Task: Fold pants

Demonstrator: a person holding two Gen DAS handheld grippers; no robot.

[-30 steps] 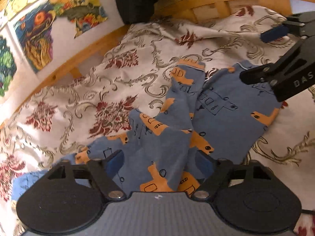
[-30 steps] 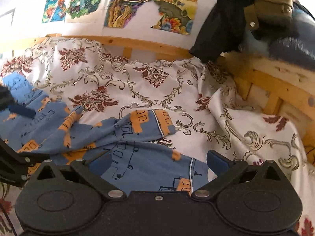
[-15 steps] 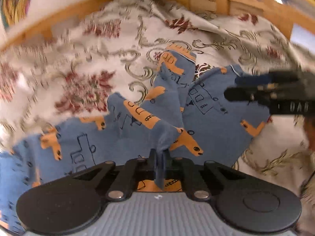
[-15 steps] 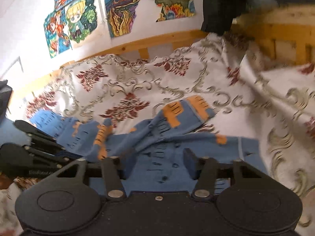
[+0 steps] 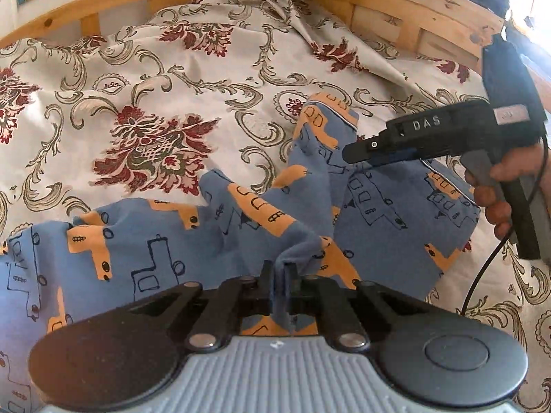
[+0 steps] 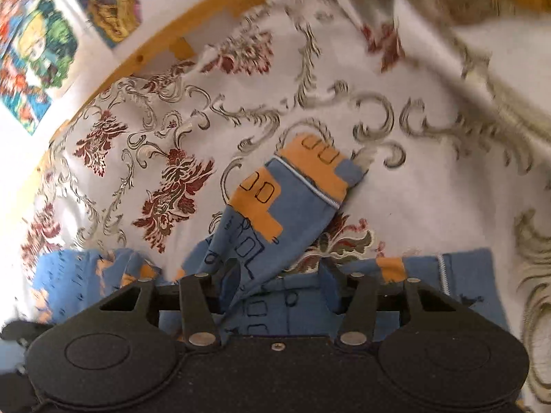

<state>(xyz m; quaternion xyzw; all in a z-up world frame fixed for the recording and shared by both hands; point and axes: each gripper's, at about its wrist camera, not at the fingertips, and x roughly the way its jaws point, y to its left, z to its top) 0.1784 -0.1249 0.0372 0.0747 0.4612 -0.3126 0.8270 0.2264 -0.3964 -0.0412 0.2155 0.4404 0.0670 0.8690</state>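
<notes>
A pair of blue cotton pants printed with orange vehicles [image 5: 241, 227] lies rumpled across a bed covered by a cream bedspread with dark red floral scrolls [image 5: 144, 110], the folding barely begun. The left claw [image 5: 279, 277] is pinched tight on a raised ridge of the blue fabric near the middle of the garment, the cloth tenting up between its fingers. The right claw [image 6: 280, 284] stands part open, its blue pads to either side of a twisted leg without clamping it; seen from the left wrist view, it hovers low over the far half of the pants, held by a person's hand [image 5: 499, 189]. One leg cuff [image 6: 310, 168] points toward the wooden bed frame [image 5: 396, 10], while the other leg spreads flat just beside it. Judging by the bunched, overlapping cloth, no neat fold is in place yet: the legs still need to be straightened, laid one on the other, and doubled over.
</notes>
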